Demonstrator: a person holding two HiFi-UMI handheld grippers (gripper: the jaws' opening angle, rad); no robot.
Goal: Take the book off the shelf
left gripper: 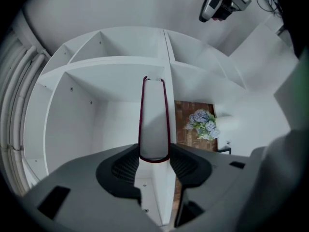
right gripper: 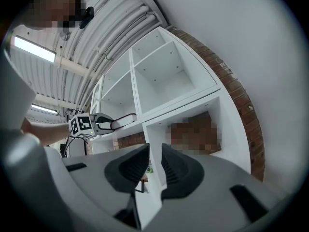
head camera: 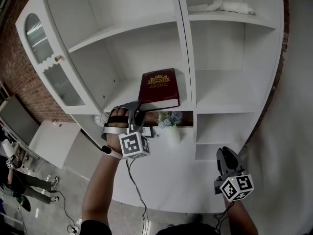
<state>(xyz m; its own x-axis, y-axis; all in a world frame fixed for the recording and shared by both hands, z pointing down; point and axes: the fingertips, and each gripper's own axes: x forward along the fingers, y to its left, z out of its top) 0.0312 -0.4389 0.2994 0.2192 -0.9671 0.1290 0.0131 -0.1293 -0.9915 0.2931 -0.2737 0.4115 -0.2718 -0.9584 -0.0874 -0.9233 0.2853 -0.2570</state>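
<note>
While lying flat on the white wooden cupboard shelf (head camera: 122,89), the dark red hardcover book with gold print (head camera: 159,88) is sitting right between the jaws of the left gripper (left gripper: 154,159). They're clamping its near edge, one pad pressing each cover. A small bunch of pale blue flowers (head camera: 169,118) is sitting just beside those jaws, one compartment lower. The right gripper (right gripper: 153,164) is hanging with jaws a little apart, gripping nothing, book well off to their left.
</note>
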